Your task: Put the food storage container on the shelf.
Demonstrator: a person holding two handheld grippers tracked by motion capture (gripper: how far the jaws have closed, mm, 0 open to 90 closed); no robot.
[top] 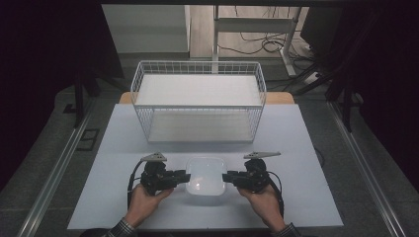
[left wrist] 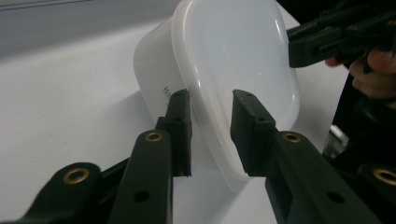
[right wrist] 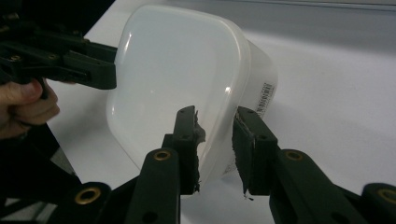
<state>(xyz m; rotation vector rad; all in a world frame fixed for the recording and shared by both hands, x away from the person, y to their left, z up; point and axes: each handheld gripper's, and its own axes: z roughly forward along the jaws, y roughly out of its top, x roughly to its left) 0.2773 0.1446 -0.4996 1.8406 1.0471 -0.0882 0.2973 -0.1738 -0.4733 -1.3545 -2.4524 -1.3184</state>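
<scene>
You have one lidded plastic container (top: 206,180) on the table, white and translucent, carrying one lid (left wrist: 238,60); you have one white wire basket (top: 198,101) behind it; you hold two grippers, one left gripper (top: 186,177) and one right gripper (top: 225,177), each with two black jaws, so four jaws in all; two grey three-cornered plates top them, one apiece; two hands are at work, one per gripper; one table (top: 306,148) bears the lot.
</scene>
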